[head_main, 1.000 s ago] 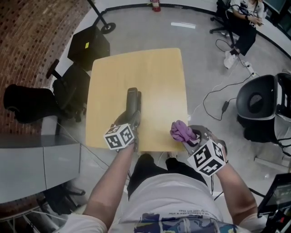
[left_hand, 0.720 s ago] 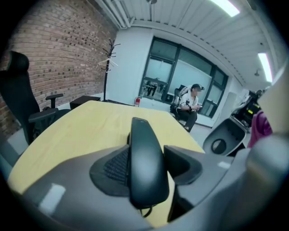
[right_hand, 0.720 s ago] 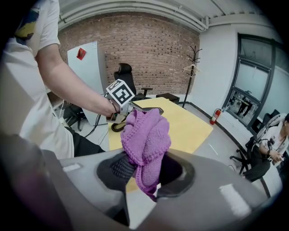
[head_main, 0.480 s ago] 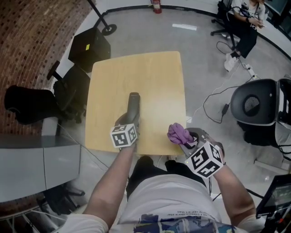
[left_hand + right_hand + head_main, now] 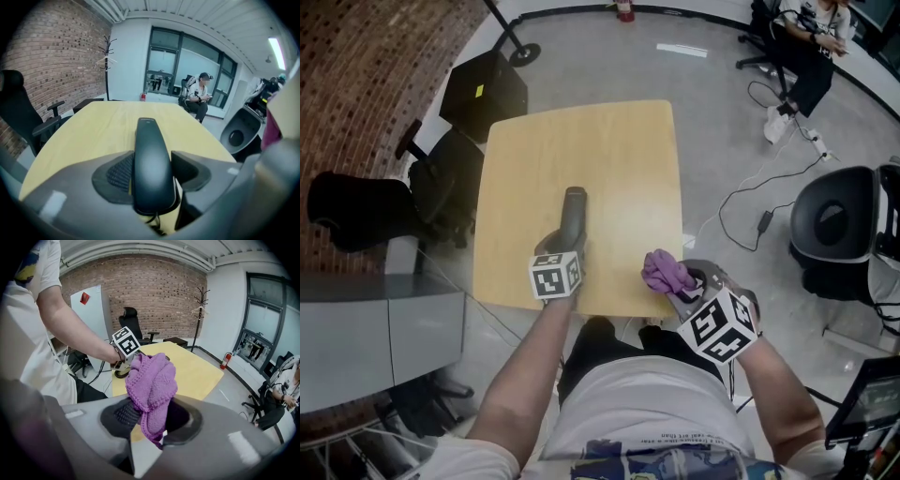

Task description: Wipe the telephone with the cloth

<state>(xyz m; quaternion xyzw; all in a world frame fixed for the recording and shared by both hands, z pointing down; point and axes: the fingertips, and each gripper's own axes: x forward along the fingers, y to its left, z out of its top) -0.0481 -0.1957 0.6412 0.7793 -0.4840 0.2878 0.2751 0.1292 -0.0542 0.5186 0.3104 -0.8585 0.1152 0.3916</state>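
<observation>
1. Overhead, a square pale wooden counter point(image 5: 581, 150) fills the middle of a room with a grey floor point(image 5: 722, 112) and a red brick wall point(image 5: 366, 66).
2. Beside the counter's left edge stands a black office chair point(image 5: 356, 211); a seated person point(image 5: 200, 93) shows far off by the windows in the left gripper view.
3. At the bottom of the head view, the operator in a white shirt point(image 5: 652, 412) reaches both bare forearms forward, a tool in each hand.
4. Over the counter's near edge, the grey left gripper point(image 5: 565, 251) carries its marker cube on top. Its fingers are clamped on the near end of the telephone, one dark pad on either side.
5. Just off the near right corner, the right gripper point(image 5: 680, 286) is tilted inward, and its fingers point(image 5: 122, 416) are pinched on the cloth.
6. A long, black plastic telephone handset point(image 5: 573, 211) lies lengthwise over the near half of the counter, left of centre, its far end pointing away from the operator. A thin dark cord point(image 5: 152, 220) hangs below its near end. Whether it rests on the wood or is lifted clear cannot be told.
7. A bunched purple knitted cloth point(image 5: 152, 380) stands up out of the right gripper, well apart from the handset, with a short tail hanging below the pads.
</observation>
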